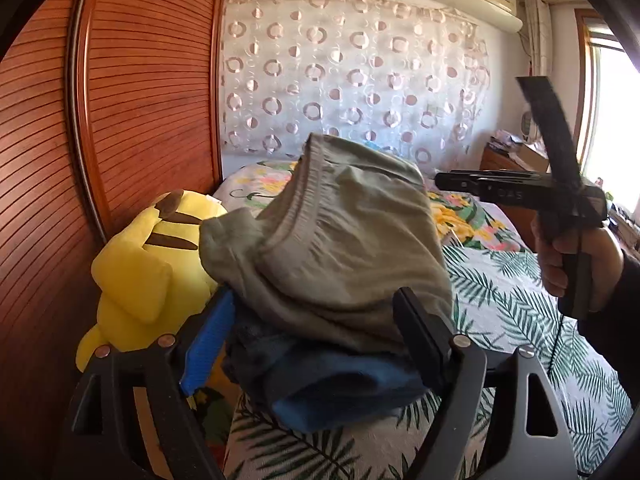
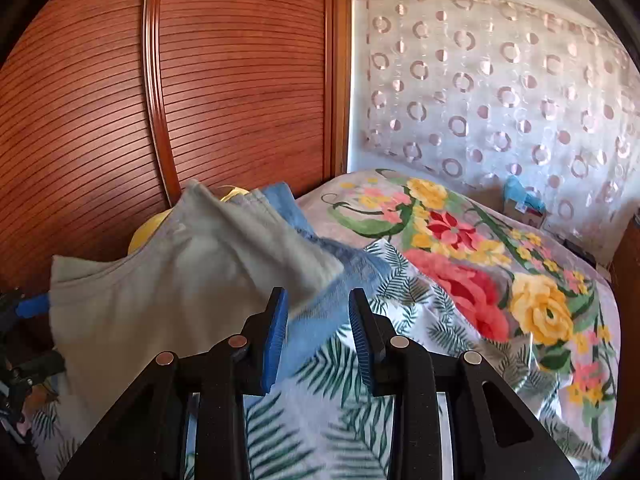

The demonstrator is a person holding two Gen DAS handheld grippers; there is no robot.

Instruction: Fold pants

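One pair of grey-green pants [image 1: 340, 232] lies bunched on a blue folded garment [image 1: 344, 388] at the bed [image 1: 512, 292] edge, beside a yellow plush toy [image 1: 148, 268]. Left gripper [image 1: 316, 344] stands released around the pile (pads not pressing). Right gripper [image 2: 318, 336] is partly spread, holding nothing.
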